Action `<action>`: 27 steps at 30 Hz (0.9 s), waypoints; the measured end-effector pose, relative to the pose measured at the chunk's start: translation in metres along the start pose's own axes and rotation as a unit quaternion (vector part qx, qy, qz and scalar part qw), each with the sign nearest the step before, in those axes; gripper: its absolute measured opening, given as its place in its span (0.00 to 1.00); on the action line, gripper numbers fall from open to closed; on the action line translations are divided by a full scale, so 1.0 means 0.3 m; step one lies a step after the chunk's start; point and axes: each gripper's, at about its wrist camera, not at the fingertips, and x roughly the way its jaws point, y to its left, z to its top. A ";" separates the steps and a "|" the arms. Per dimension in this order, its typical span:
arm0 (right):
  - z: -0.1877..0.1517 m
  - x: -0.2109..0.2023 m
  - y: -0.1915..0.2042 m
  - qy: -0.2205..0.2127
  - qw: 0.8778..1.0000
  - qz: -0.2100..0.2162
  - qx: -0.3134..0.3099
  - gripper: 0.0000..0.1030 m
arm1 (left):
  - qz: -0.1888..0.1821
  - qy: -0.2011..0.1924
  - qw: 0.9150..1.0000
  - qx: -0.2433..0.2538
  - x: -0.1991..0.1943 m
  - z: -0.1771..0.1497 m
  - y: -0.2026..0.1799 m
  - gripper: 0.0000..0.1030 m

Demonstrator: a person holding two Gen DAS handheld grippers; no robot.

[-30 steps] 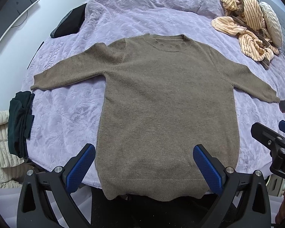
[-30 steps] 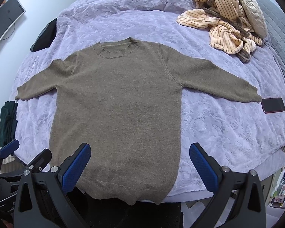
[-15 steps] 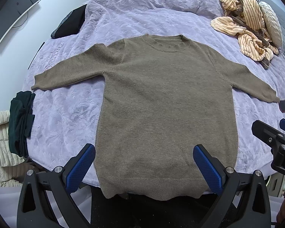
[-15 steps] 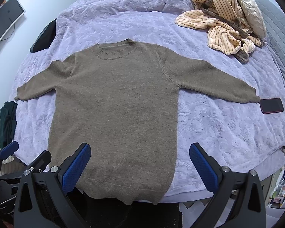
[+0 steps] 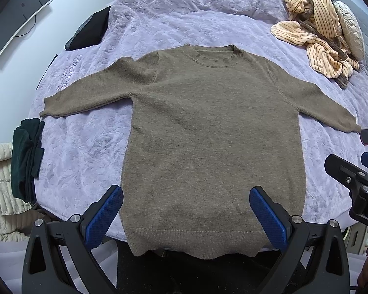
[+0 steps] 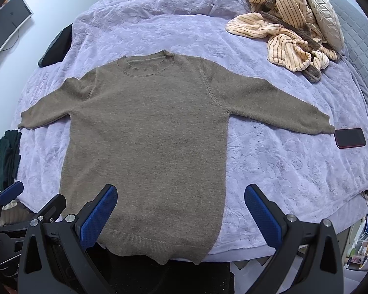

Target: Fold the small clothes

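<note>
Brown sweater (image 5: 213, 142) lies flat, front up, on the purple bedspread (image 5: 85, 152), both sleeves spread out to the sides, neck at 12 o'clock, hem at 6 o'clock hanging just over the bed edge. In the right wrist view the same sweater (image 6: 147, 134) sits left of centre, w/ its right-side sleeve reaching toward 3 o'clock, cuff tip just beside a dark phone (image 6: 350, 138).

Left gripper (image 5: 184, 210) is released: blue pads wide apart, nothing between them, hovering over the sweater's lower part near the hem, approx. 6 o'clock in its own view. Can't tell if pads touch the knit. Right gripper (image 6: 180, 210) is also spread wide and empty, one pad over the sweater's lower body, the other over bare bedspread to the right of it. Each gripper shows at the edge of the other's view: right one at 4 o'clock in the left view, left one at 8 o'clock in the right view.

Other stuff: striped cream-orange clothes (image 5: 316, 39) bunched at 1–2 o'clock beside a pale round cushion (image 5: 350, 31); black item (image 5: 90, 30) at 10–11 o'clock on the bed edge; dark green folded garment (image 5: 25, 156) at 9 o'clock off the bed, next to a cream quilted piece (image 5: 0, 191); monitor (image 5: 17, 14) at upper left by the wall.
</note>
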 end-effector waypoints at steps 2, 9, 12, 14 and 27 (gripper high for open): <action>0.000 0.001 0.001 0.000 1.000 0.000 0.000 1.00 | -0.001 0.002 1.000 -0.001 0.000 0.002 -0.003 1.00; 0.005 0.002 -0.003 0.002 1.000 0.000 -0.001 1.00 | 0.000 0.003 1.000 0.000 0.004 0.012 -0.017 1.00; 0.009 0.004 -0.012 0.003 1.000 0.001 -0.002 1.00 | -0.001 0.007 1.000 -0.001 0.013 0.017 -0.026 1.00; 0.008 0.004 -0.011 0.003 1.000 0.000 -0.001 1.00 | 0.000 0.008 1.000 -0.001 0.016 0.018 -0.032 1.00; 0.023 0.036 -0.008 0.008 1.000 0.005 -0.007 1.00 | 0.004 0.006 1.000 -0.006 0.026 0.020 -0.030 1.00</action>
